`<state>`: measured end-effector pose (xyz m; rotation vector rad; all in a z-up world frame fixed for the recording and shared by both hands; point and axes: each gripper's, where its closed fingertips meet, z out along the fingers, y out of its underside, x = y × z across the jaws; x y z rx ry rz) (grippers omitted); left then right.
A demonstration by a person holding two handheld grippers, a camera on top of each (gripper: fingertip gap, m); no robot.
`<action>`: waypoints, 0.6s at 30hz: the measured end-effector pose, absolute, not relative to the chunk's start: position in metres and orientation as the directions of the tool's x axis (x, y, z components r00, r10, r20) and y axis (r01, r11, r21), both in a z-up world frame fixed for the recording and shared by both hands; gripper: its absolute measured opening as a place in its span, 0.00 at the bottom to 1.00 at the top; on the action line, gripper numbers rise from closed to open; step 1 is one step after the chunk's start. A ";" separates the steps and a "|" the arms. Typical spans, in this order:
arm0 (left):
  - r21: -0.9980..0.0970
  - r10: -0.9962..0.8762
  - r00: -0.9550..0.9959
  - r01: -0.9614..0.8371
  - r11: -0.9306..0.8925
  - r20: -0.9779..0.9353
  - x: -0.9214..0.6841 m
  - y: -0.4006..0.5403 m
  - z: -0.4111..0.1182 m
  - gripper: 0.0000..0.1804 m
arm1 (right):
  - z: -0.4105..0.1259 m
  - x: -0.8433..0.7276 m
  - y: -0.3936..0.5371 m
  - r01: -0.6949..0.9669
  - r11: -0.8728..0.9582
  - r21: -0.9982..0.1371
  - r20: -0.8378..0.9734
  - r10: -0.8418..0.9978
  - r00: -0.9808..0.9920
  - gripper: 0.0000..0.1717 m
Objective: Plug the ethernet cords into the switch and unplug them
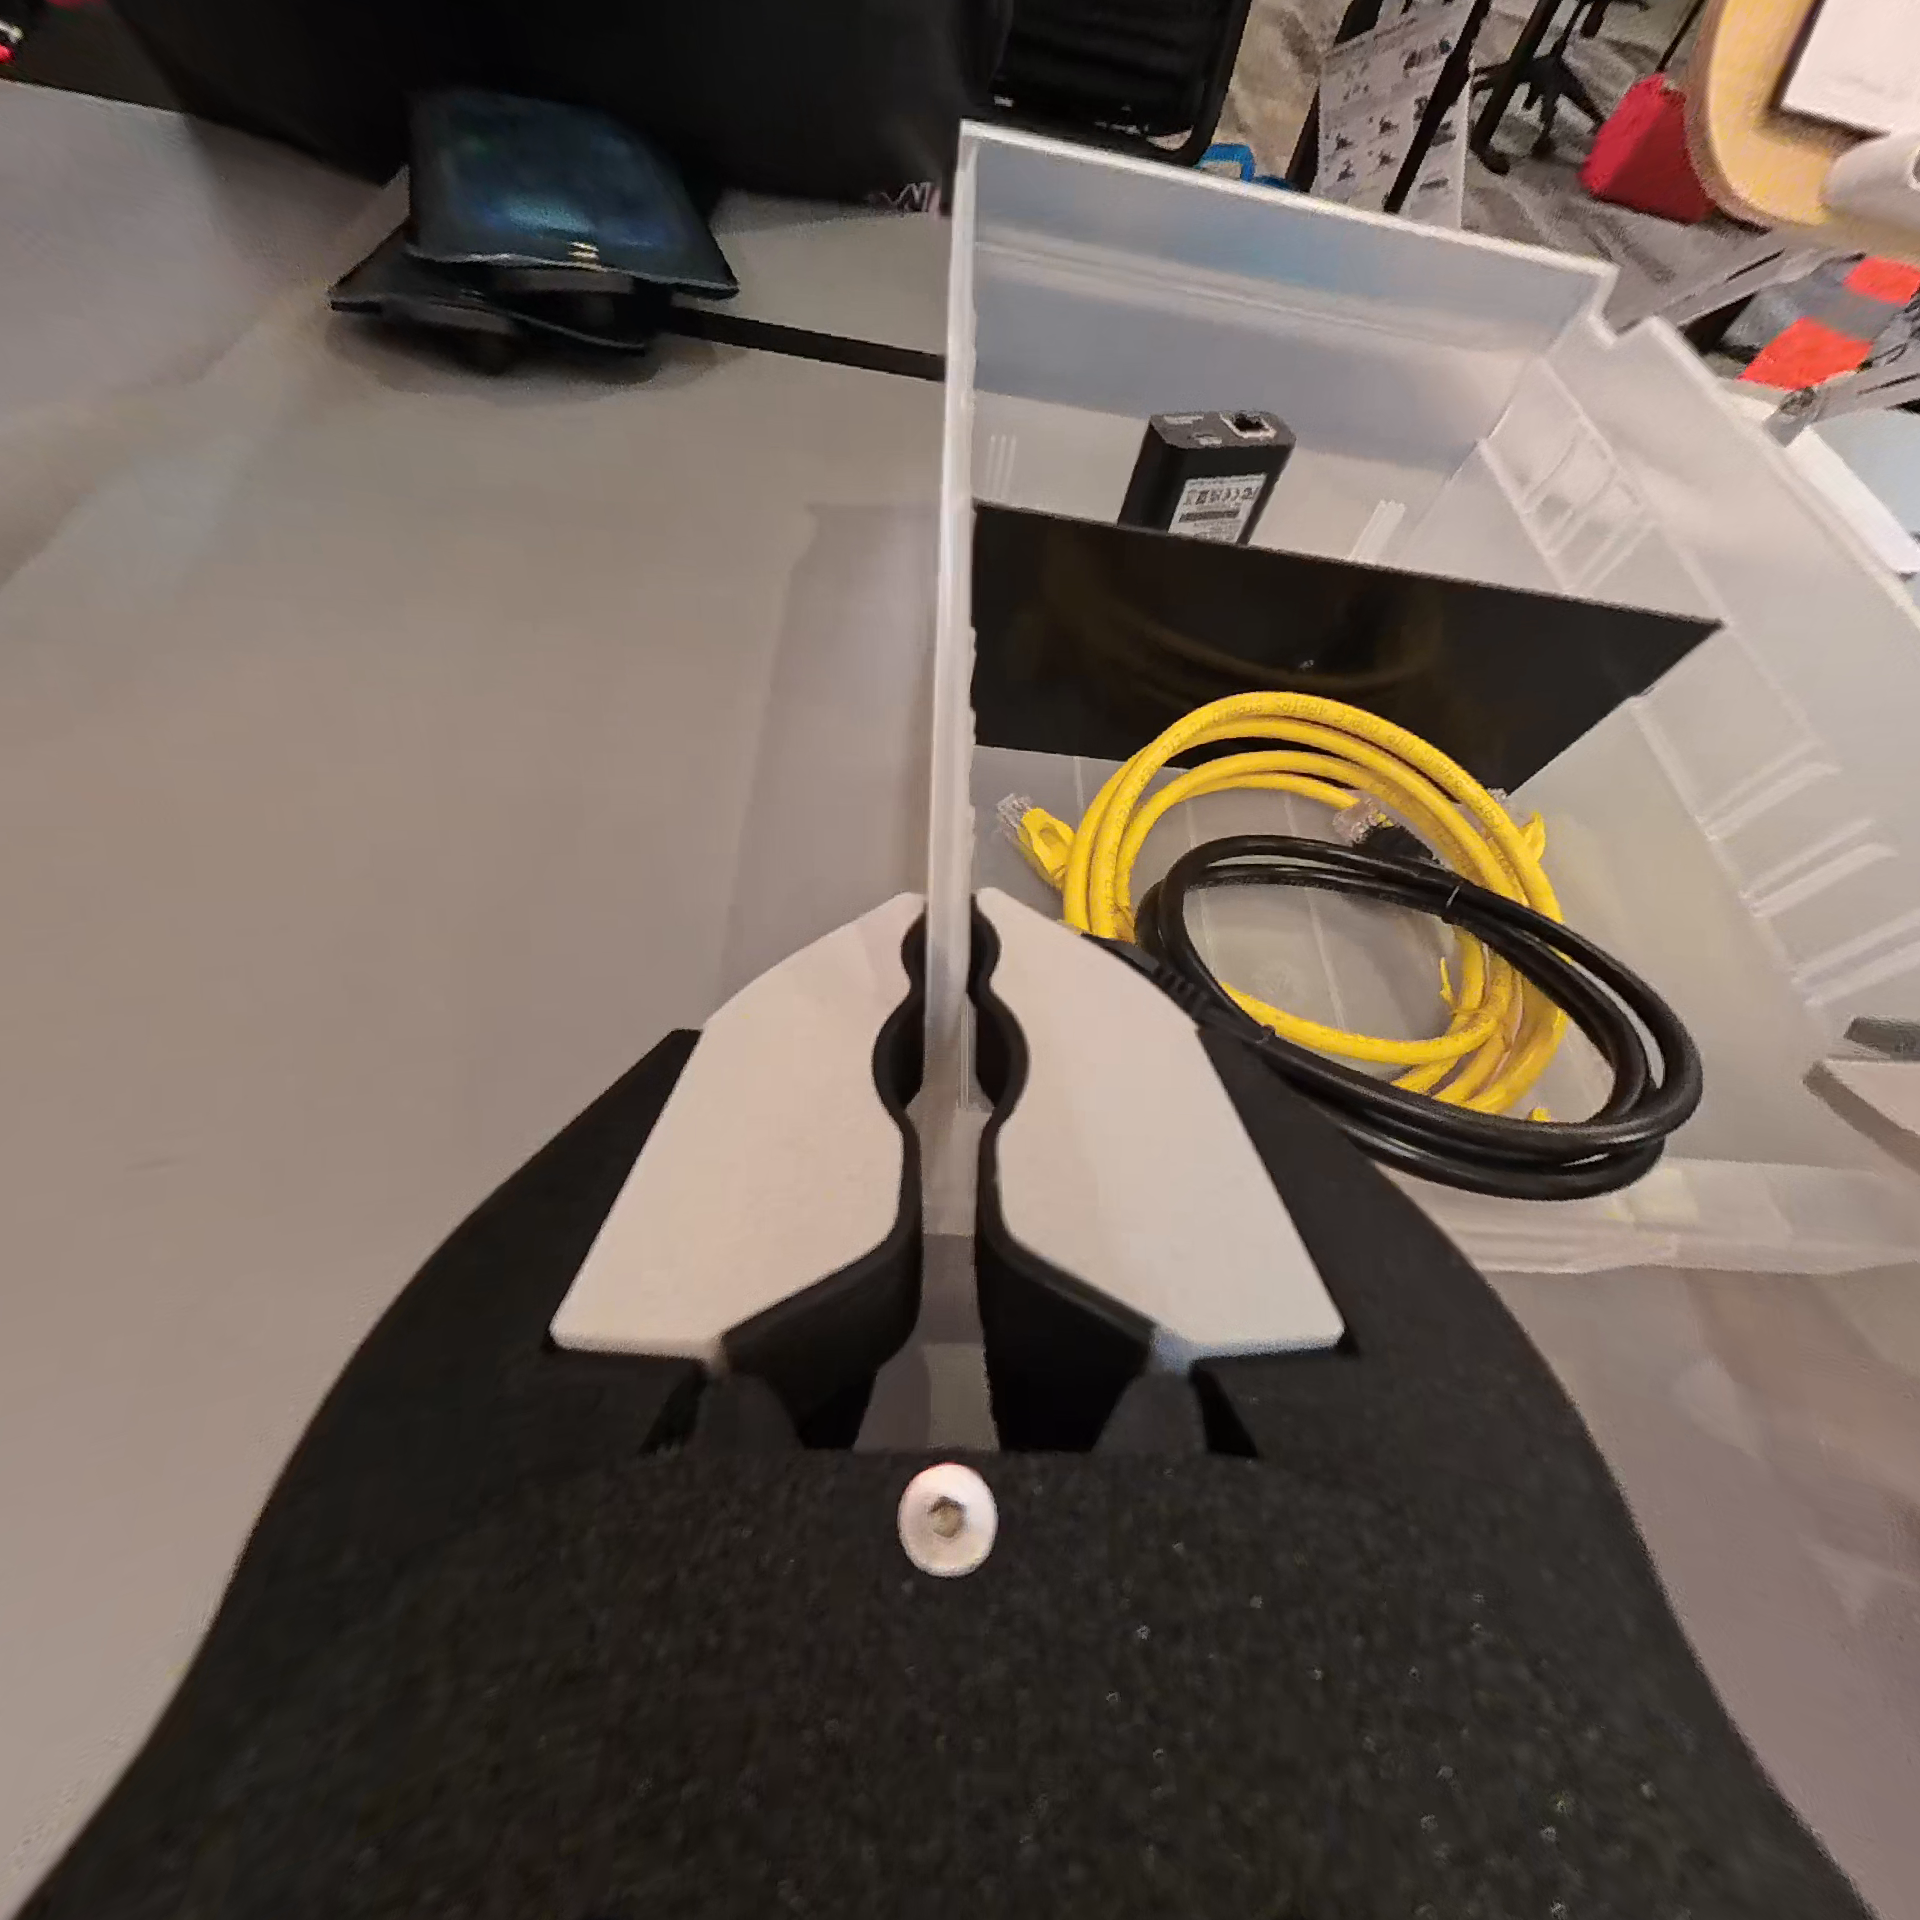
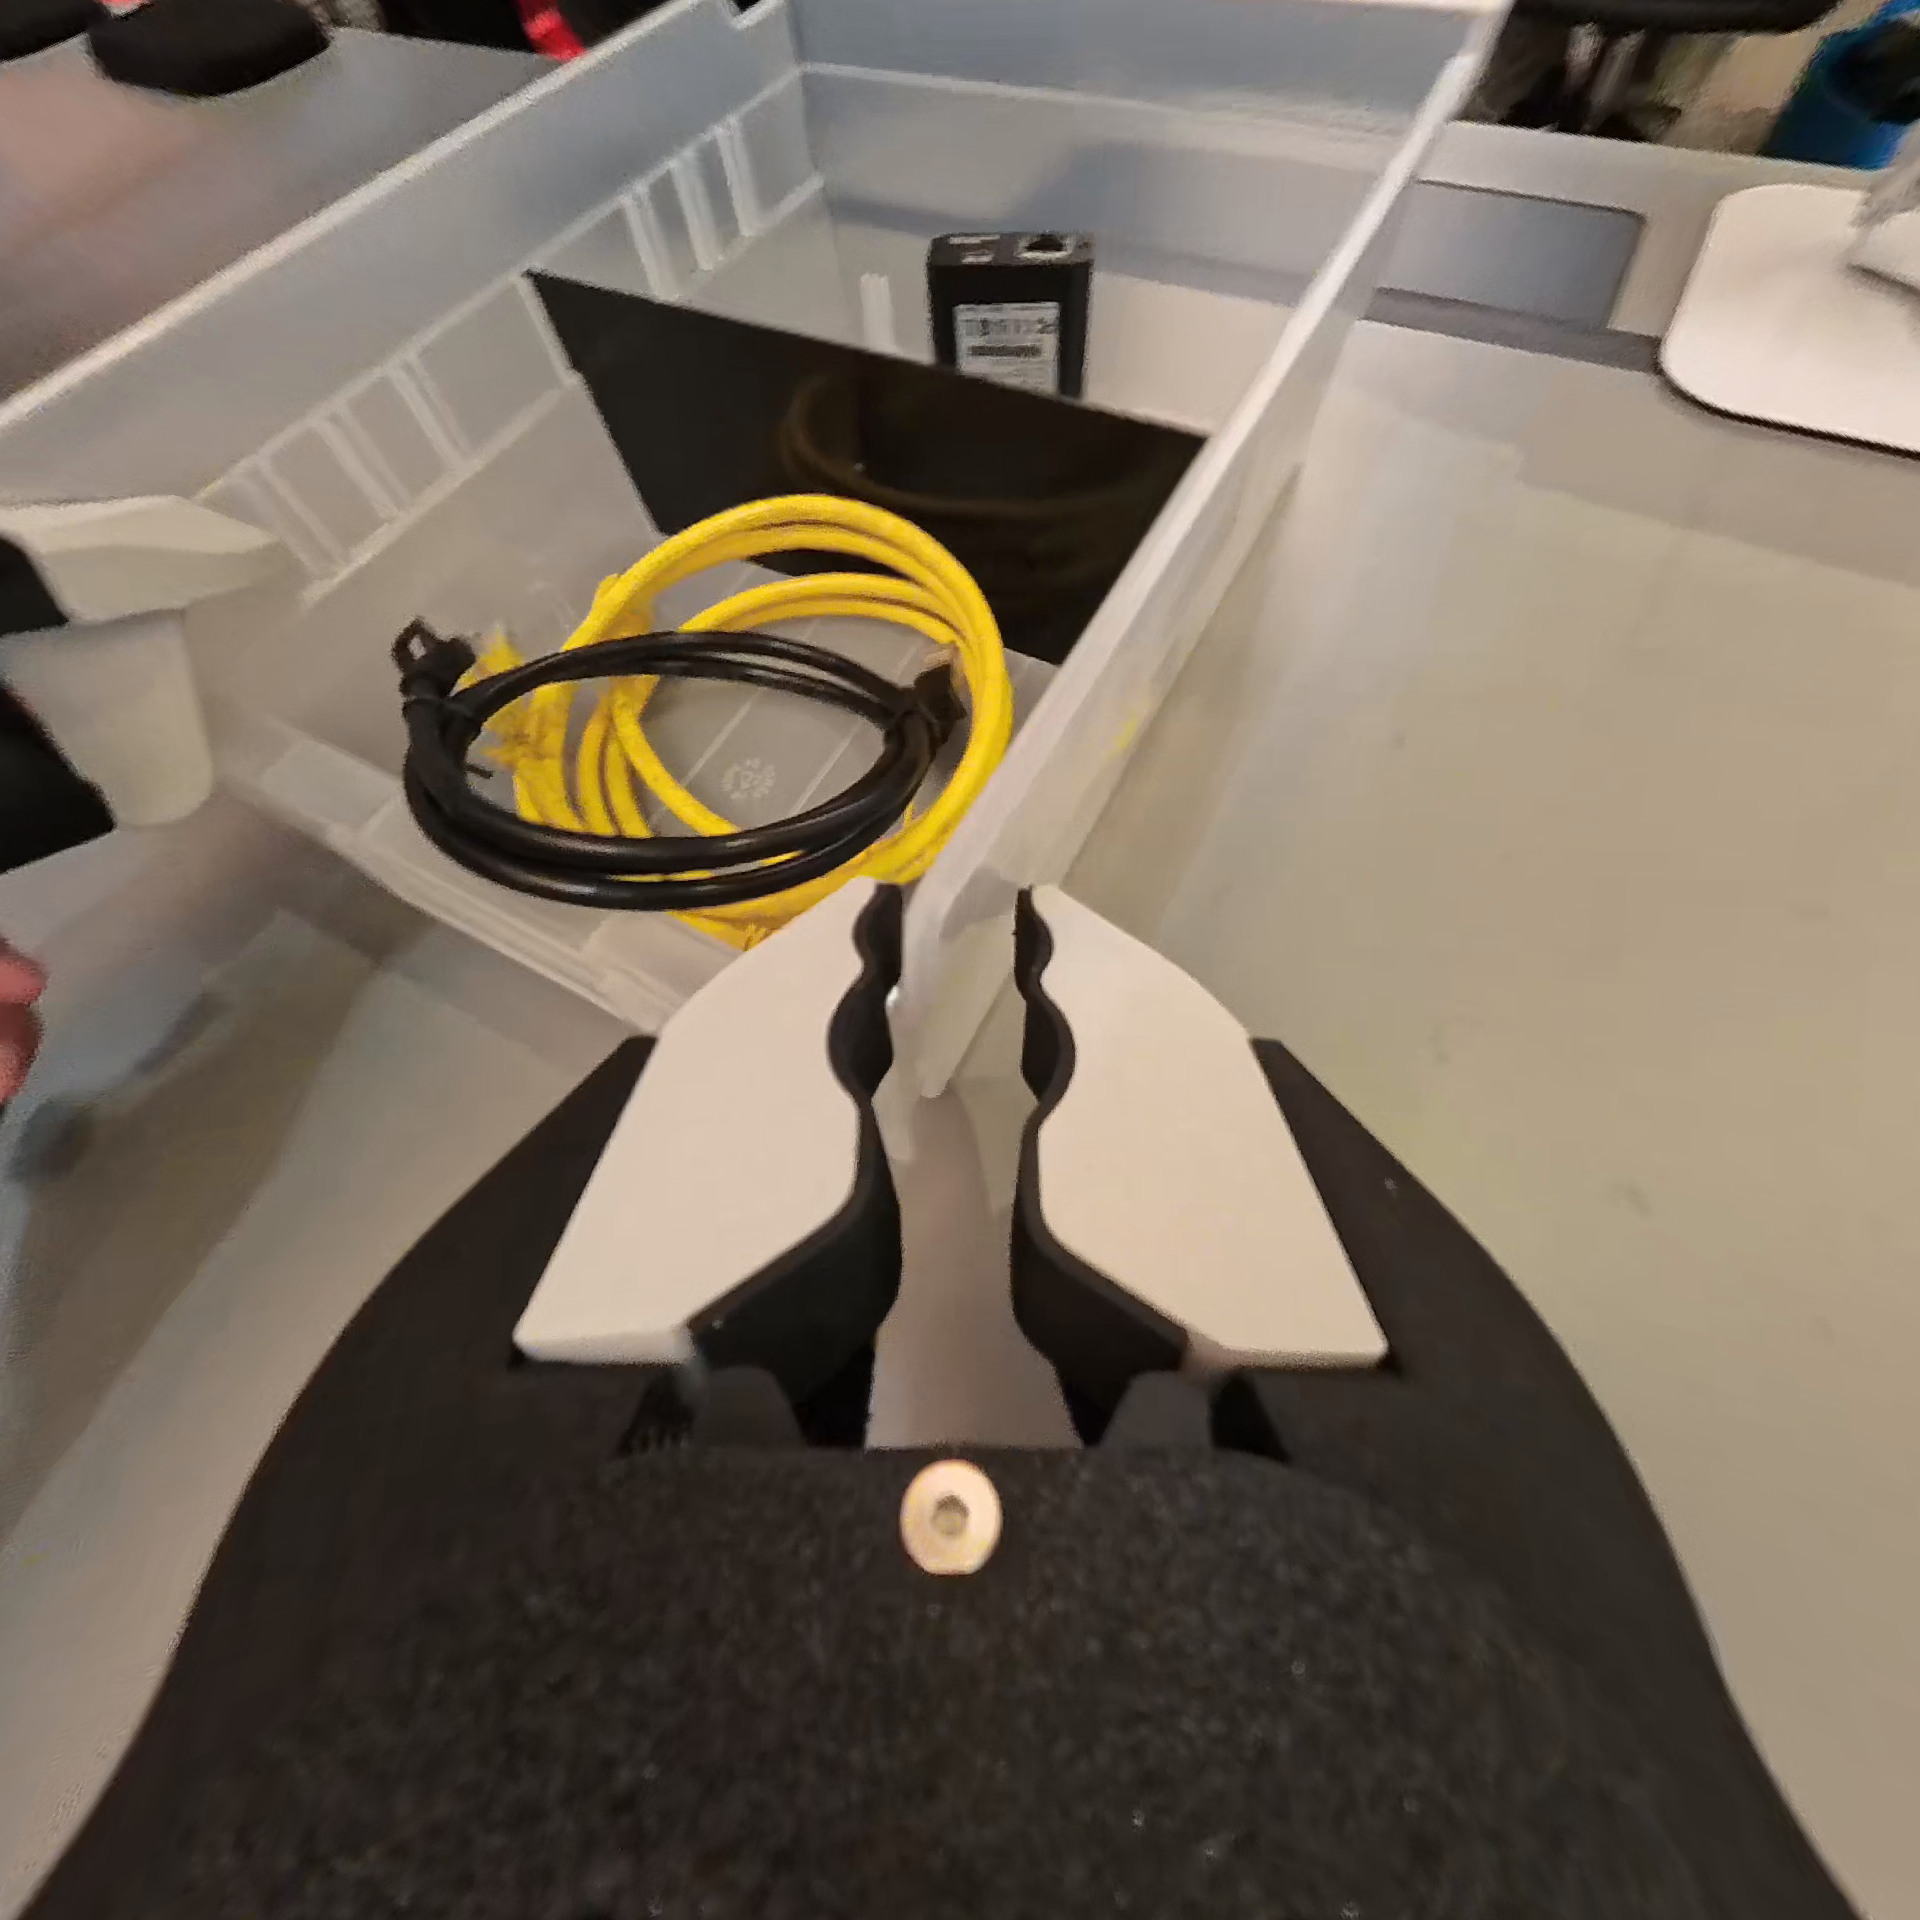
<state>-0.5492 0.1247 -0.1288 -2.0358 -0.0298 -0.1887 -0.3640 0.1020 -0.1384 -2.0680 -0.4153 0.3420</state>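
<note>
A clear plastic bin [image 1: 1299, 301] on the grey table holds a coiled yellow ethernet cord [image 1: 1299, 748], a coiled black cord [image 1: 1455, 1132] and, behind a black divider [image 1: 1299, 644], a small black box with a port [image 1: 1205, 468]. My left gripper [image 1: 951, 914] is shut on the bin's thin left wall [image 1: 951, 623]. My right gripper [image 2: 951, 904] straddles the bin's right wall [image 2: 1195, 540]; a gap shows at the right pad, so it is open. The yellow cord [image 2: 831, 520], black cord [image 2: 644, 862] and black box [image 2: 1008, 312] also show in the right wrist view.
A dark pouch [image 1: 561, 218] lies on the table [image 1: 416, 727] beyond the bin's left side. A white stand base [image 2: 1797, 312] sits at the far right. The left gripper's finger [image 2: 135, 551] and part of a hand [image 2: 16, 997] show at the left edge. The gap from one gripper's tips to the other's is roughly 20 centimeters.
</note>
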 end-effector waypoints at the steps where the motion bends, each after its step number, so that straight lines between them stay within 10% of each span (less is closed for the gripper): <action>1: -0.884 -0.054 0.987 0.111 -0.454 0.152 -0.551 0.124 -0.127 0.04 | -0.137 -0.365 0.099 0.179 -0.481 -0.858 -0.077 0.466 0.882 0.12; 11: -0.972 -0.159 0.984 0.046 -0.231 0.084 -0.511 0.093 -0.018 0.19 | -0.052 -0.258 0.045 0.250 -0.228 -0.941 0.033 0.673 0.739 0.15; 18: -0.968 -0.375 0.923 -0.015 -0.250 0.083 -0.411 0.048 -0.042 0.21 | -0.035 -0.032 0.034 0.158 -0.187 -0.970 0.073 0.393 0.916 0.19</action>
